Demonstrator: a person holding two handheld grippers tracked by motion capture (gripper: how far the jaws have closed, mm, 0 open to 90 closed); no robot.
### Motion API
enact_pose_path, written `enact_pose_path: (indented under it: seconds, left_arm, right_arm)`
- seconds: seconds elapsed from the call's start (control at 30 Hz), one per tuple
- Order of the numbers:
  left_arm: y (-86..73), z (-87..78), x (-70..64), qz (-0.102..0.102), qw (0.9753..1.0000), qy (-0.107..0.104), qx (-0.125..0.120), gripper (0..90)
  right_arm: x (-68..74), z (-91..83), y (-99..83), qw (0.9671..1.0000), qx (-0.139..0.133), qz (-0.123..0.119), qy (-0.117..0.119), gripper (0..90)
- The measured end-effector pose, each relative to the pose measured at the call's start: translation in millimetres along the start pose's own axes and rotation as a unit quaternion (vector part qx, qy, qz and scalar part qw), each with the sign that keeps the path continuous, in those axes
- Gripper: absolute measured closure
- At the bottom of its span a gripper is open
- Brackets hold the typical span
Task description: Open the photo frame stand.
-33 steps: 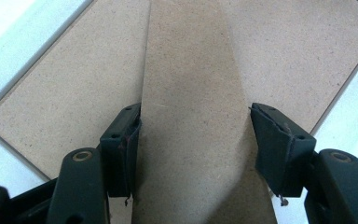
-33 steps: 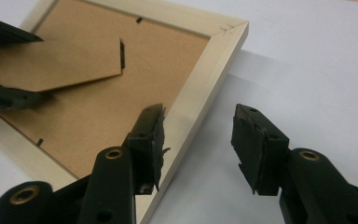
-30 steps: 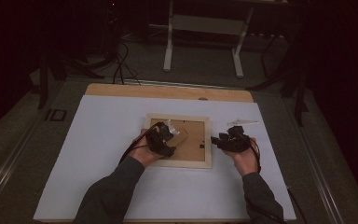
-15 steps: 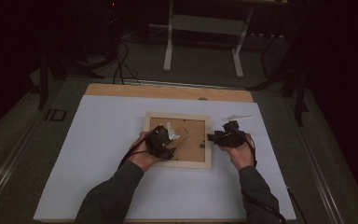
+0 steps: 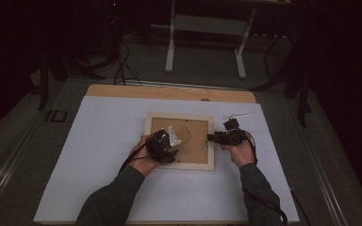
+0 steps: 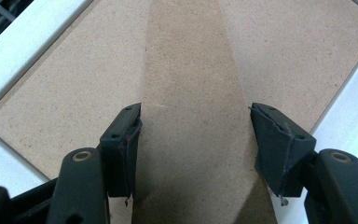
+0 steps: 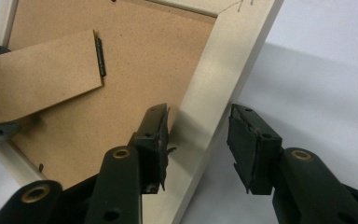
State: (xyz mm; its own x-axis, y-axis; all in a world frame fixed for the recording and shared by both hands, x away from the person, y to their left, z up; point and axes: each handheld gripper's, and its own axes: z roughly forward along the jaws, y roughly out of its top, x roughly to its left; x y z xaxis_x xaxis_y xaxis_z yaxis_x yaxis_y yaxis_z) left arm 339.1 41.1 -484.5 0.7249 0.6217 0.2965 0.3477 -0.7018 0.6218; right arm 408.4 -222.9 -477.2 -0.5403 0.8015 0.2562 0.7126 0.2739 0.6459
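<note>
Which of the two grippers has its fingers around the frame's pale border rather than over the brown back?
The right gripper: its open fingers straddle the picture frame border. The left gripper straddles the brown stand flap.

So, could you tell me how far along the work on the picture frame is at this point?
Done: the picture frame lies face down on the white sheet, backing board up. In hand: the left gripper straddles the fold-out stand with open jaws; the right gripper straddles the frame's right rail, jaws open. Left: neither has closed yet, and the backing board sits in the frame, so any opening is probably still ahead.
</note>
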Motion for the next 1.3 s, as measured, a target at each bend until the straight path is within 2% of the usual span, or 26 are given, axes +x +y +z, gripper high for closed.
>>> enact_pose_path:
  seconds: [0.3,0.5,0.73,0.87,1.0,1.07,1.13,1.17,1.23,1.3]
  left_arm:
    - [-4.2,-1.4,-4.2,0.006,0.9997,0.013,-0.018,39.0]
    - [-6.8,-4.1,-8.5,0.023,0.9988,0.027,-0.034,38.9]
    - [-9.4,-3.6,-7.2,0.020,0.9987,0.021,-0.041,38.9]
    - [-10.4,-3.4,-2.3,0.006,0.9990,-0.001,-0.043,38.7]
    - [-10.9,-3.9,2.1,0.004,0.9990,-0.018,-0.042,38.1]
    - [-11.1,-3.6,5.5,-0.009,0.9985,-0.034,-0.043,38.0]
    - [-11.4,-2.6,9.5,-0.030,0.9971,-0.053,-0.045,36.8]
    - [-11.6,-3.1,14.1,-0.043,0.9957,-0.069,-0.046,36.3]
    - [-11.9,-3.6,19.8,-0.061,0.9933,-0.086,-0.047,36.4]
    - [-11.5,-4.1,24.3,-0.070,0.9914,-0.102,-0.042,36.1]
  right_arm:
    - [-6.3,1.5,3.6,0.9996,0.011,0.014,0.023,55.1]
    - [-11.1,1.3,4.2,0.9985,0.007,0.029,0.046,54.9]
    - [-11.5,-1.1,5.2,0.9981,0.011,0.032,0.051,56.8]
    - [-9.9,-2.2,4.4,0.9982,0.008,0.035,0.047,57.3]
    - [-8.8,-2.8,3.9,0.9984,0.005,0.034,0.044,57.5]
    - [-8.3,-3.1,4.0,0.9984,0.003,0.032,0.045,57.5]
    - [-7.8,-3.6,3.9,0.9986,0.002,0.030,0.044,57.5]
    - [-7.7,-3.8,3.8,0.9986,0.002,0.029,0.043,57.5]
    - [-7.7,-3.9,3.5,0.9986,0.001,0.030,0.043,57.5]
    - [-7.5,-3.9,3.4,0.9987,0.001,0.029,0.043,57.5]
